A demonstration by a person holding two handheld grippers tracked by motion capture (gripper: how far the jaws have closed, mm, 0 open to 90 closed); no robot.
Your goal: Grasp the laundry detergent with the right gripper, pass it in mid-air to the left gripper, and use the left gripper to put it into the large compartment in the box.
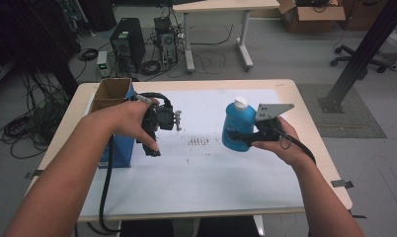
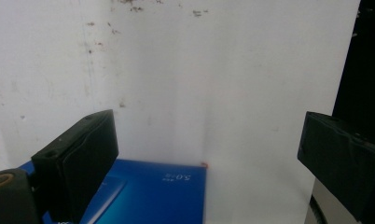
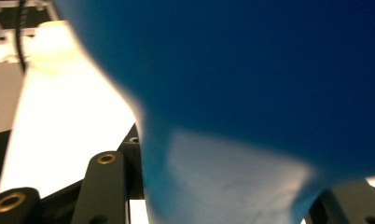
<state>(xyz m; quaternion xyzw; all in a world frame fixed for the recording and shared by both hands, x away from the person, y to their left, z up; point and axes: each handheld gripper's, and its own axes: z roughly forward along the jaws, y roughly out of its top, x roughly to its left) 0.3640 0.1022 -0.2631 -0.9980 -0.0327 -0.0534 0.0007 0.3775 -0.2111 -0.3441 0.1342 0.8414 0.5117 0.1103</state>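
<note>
Right gripper (image 1: 242, 138) is clamped on a blue bottle (image 1: 236, 126) with a white cap, held upright above the white sheet (image 1: 196, 168) covering the surface (image 1: 305, 118), right of centre. In the right gripper view the bottle sits blurred between the jaws. Left gripper (image 1: 177, 120) stands with jaws wide apart, nothing between them, beside a blue box (image 1: 122, 148) at the sheet's left edge.
</note>
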